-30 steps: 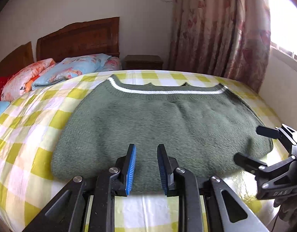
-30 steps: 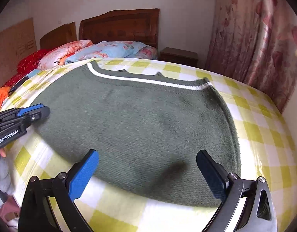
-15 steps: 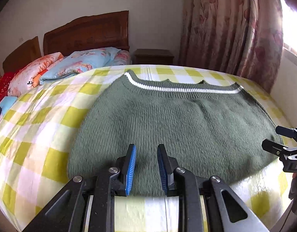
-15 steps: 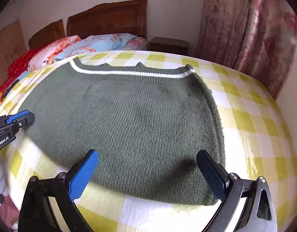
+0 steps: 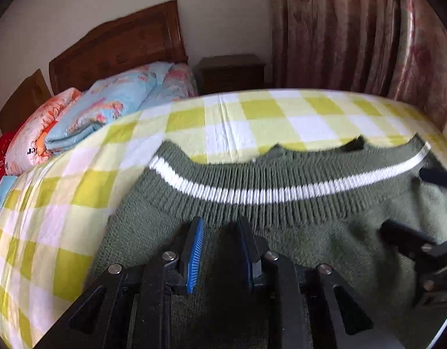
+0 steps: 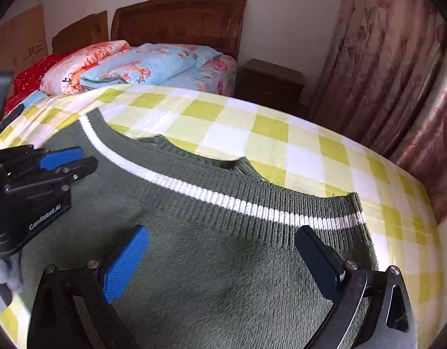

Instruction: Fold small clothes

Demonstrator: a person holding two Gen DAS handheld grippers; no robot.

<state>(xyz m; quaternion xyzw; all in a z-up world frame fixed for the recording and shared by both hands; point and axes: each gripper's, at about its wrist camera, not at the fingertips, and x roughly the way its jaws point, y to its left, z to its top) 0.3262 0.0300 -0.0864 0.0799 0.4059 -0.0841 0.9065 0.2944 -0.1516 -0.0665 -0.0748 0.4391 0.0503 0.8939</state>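
— What did you have closest to the cameras?

— My left gripper [image 5: 220, 250], low over the green sweater [image 5: 296, 232]. Its jaws stood a narrow gap apart, with knit showing between the blue pads [image 5: 194, 247]; I saw no fabric pinched in them. My right gripper [image 6: 223, 264] had its jaws spread wide, empty, hanging over the sweater's body [image 6: 217, 261] just short of the ribbed band.

— Could each see the other?

— Yes. In the right view the left gripper [image 6: 66, 160] came in from the left edge over the sweater. In the left view the right gripper's black fingers [image 5: 409, 238] showed at the right edge, blurred, above the knit.

— And where was the sweater?

— Spread flat on the bed, on the yellow and white checked sheet [image 5: 252, 122]. The ribbed band with its white stripe [image 5: 252, 195] ran across just beyond both grippers; the stripe [image 6: 223, 200] crossed the right view on a slant. Past the band's edge the checked sheet [image 6: 281, 151] lay bare.

— Farther back?

— Folded floral quilts [image 6: 136, 67] were piled near the wooden headboard [image 6: 179, 20], also seen as blue and orange bundles [image 5: 107, 107] in the left view. A dark nightstand [image 5: 232, 72] stood beside them, and a pink floral curtain [image 6: 392, 72] hung at the right.
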